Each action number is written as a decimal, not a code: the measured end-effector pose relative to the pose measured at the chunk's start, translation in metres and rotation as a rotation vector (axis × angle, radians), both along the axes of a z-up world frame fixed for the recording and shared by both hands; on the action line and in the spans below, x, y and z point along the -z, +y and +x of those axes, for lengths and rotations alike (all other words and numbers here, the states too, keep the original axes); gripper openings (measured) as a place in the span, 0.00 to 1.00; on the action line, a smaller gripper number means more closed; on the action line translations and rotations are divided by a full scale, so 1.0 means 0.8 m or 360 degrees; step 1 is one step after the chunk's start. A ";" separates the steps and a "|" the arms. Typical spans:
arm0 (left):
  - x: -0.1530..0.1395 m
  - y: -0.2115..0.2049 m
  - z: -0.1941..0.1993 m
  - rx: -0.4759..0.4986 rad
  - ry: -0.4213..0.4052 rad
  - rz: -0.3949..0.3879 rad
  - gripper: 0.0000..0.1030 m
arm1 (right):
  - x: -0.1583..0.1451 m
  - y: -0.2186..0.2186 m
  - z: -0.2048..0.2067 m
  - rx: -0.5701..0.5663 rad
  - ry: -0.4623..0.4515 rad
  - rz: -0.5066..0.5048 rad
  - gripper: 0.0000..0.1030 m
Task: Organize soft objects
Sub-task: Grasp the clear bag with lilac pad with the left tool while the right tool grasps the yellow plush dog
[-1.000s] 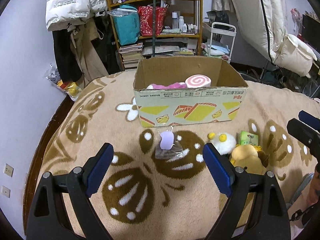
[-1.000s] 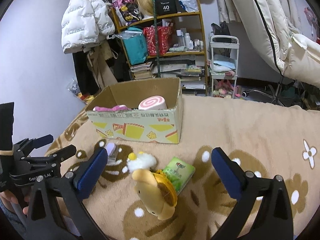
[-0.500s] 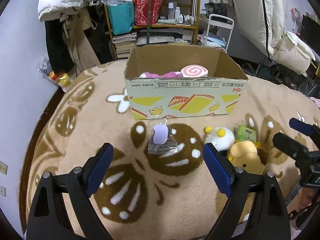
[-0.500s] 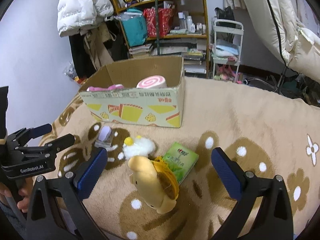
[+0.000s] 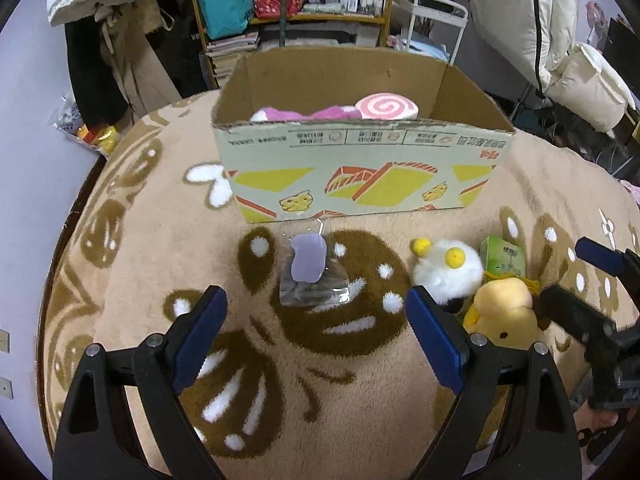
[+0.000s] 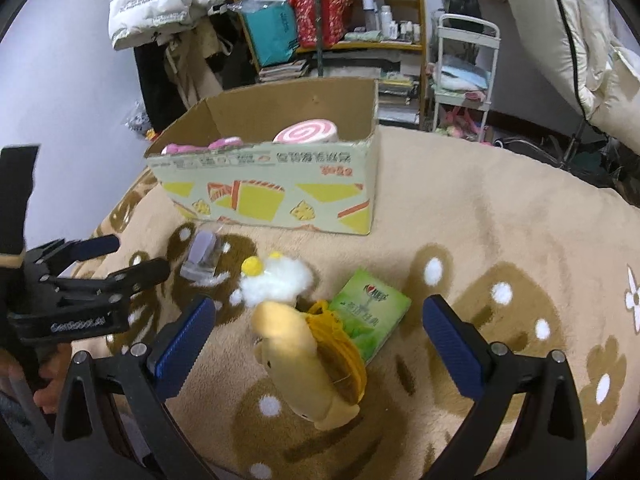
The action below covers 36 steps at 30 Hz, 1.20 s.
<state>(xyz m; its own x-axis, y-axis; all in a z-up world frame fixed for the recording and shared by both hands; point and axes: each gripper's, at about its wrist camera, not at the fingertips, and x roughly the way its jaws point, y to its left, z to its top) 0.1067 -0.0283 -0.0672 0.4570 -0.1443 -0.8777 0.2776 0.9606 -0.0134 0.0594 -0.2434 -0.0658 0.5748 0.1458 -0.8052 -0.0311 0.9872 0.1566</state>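
Cluttered bedroom, beige patterned blanket [image 5: 152, 248]: your left gripper [image 5: 316, 328] and right gripper [image 6: 320, 344] hold jaws spread, empty; bagged purple toy [image 5: 307, 264] lies just ahead between the left jaws, yellow plush [image 6: 308, 364] between the right. Risk: slick bag slipping from your pinch, or the white pompom toy [image 6: 276, 284] snagged alongside. Cardboard box [image 5: 360, 168] contents are mostly hidden behind its wall.

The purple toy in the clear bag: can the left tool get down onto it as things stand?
Probably yes. The purple toy in its clear bag lies alone on the blanket, just beyond the open left tool and centred between its fingers. The white plush sits apart to one side, and the cardboard box stands behind.
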 end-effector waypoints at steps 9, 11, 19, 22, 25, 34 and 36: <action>0.036 -0.008 0.028 0.0000 0.0103 0.0048 0.87 | 0.033 0.008 0.011 -0.0072 0.0192 0.0014 0.97; 0.046 -0.009 0.035 0.0001 0.0124 0.0064 0.87 | 0.043 0.009 0.015 -0.0089 0.0248 0.0019 0.92; 0.075 -0.003 0.054 -0.0053 0.0205 0.0075 0.87 | 0.068 0.010 0.024 -0.0122 0.0376 0.0035 0.69; 0.086 0.003 0.061 -0.0091 0.0259 0.0036 0.87 | 0.068 0.009 0.025 -0.0126 0.0374 0.0038 0.63; 0.089 0.003 0.066 -0.0095 0.0258 0.0012 0.87 | 0.067 0.012 0.025 -0.0142 0.0366 0.0029 0.59; 0.100 0.007 0.076 -0.0139 0.0246 -0.0027 0.79 | 0.057 0.011 0.023 -0.0165 0.0314 0.0077 0.50; 0.105 0.007 0.081 -0.0149 0.0250 -0.0001 0.74 | 0.053 0.011 0.022 -0.0167 0.0287 0.0082 0.50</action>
<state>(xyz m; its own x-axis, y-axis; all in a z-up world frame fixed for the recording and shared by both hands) 0.1711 -0.0224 -0.1512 0.3259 -0.1079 -0.9392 0.1815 0.9821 -0.0499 0.0769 -0.2346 -0.1081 0.4015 0.2409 -0.8836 -0.1004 0.9705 0.2190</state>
